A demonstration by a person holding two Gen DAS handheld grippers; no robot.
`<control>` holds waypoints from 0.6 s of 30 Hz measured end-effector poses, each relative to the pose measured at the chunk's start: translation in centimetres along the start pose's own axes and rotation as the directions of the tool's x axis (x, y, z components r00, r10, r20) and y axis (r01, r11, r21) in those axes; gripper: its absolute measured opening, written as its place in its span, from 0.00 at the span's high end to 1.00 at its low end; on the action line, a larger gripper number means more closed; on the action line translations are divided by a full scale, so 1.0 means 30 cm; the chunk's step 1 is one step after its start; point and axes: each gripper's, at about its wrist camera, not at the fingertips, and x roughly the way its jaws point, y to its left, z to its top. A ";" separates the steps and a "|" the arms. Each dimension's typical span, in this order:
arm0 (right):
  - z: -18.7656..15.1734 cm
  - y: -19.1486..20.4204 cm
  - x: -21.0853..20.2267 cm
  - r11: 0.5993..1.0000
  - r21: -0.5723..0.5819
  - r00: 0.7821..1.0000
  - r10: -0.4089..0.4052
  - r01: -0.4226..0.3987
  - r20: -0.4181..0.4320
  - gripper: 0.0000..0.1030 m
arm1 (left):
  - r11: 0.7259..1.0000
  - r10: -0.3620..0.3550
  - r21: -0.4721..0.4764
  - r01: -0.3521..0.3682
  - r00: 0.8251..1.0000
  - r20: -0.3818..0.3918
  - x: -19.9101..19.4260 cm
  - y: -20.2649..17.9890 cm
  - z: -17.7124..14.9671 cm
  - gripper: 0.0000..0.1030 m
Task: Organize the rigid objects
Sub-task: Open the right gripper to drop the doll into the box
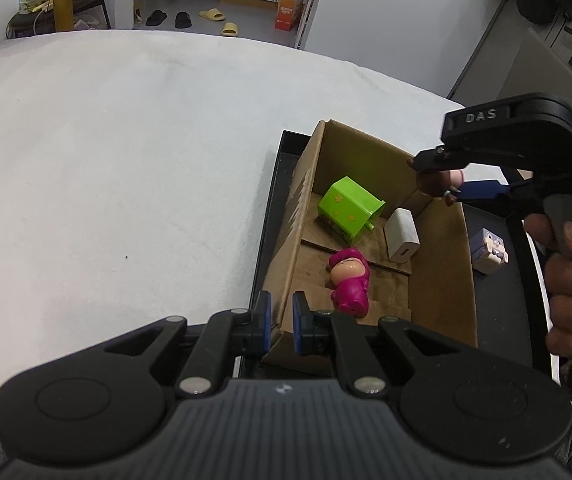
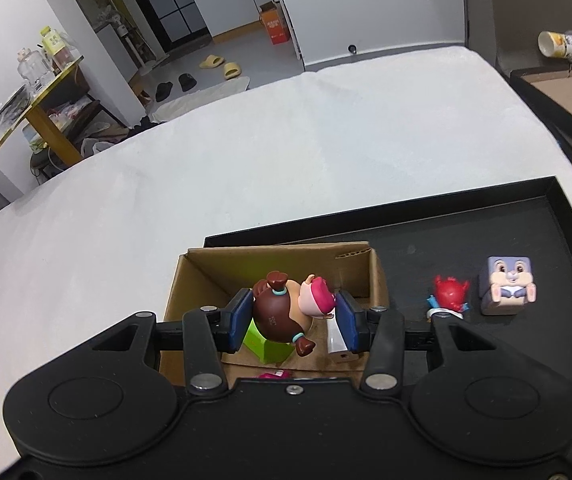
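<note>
Left wrist view had the left gripper (image 1: 282, 326) nearest, its blue pads clamped on the near wall of the cardboard box (image 1: 286, 240), apparently steadying it. Just beyond, inside the box, a magenta figurine (image 1: 349, 280) lay on its back, with a white charger (image 1: 401, 236) and a tipped green block toy (image 1: 349, 208) deeper in. Further right, the right gripper (image 1: 439, 178) came in over the far rim, a hand (image 1: 569, 280) on its handle.

Right wrist view gave the closer look at that tool: its jaws were closed on a brown-haired doll (image 2: 289, 308), one pad against the hair and the other against the pink part, the doll hanging above the box (image 2: 202, 276) interior over the green toy (image 2: 266, 344) and charger (image 2: 339, 340). Beside the box, on the bare floor of the black tray (image 2: 525, 248), a small red figurine (image 2: 449, 294) and a rabbit cube (image 2: 507, 284) stood close together, untouched.

By my reading, the sorting was past halfway: three items lay boxed, a fourth was held over the opening and not yet released, and two on the tray were left to collect. Beyond the tray, the white tabletop (image 2: 246, 160) carried nothing else that I could see.
</note>
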 end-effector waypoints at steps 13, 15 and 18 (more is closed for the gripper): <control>-0.005 -0.017 0.065 0.999 0.051 0.999 0.007 -0.006 -0.032 0.55 | 1.000 -0.014 -0.004 0.014 1.000 0.001 0.001 0.008 0.003 0.91; -0.012 -0.029 0.049 0.998 0.058 0.999 0.012 -0.010 -0.031 0.55 | 1.000 -0.013 -0.004 0.013 1.000 0.000 0.003 0.008 0.003 0.91; -0.018 -0.049 0.021 0.998 0.067 0.999 0.021 -0.019 -0.029 0.55 | 1.000 -0.013 -0.002 0.013 1.000 0.002 0.002 0.007 0.002 0.91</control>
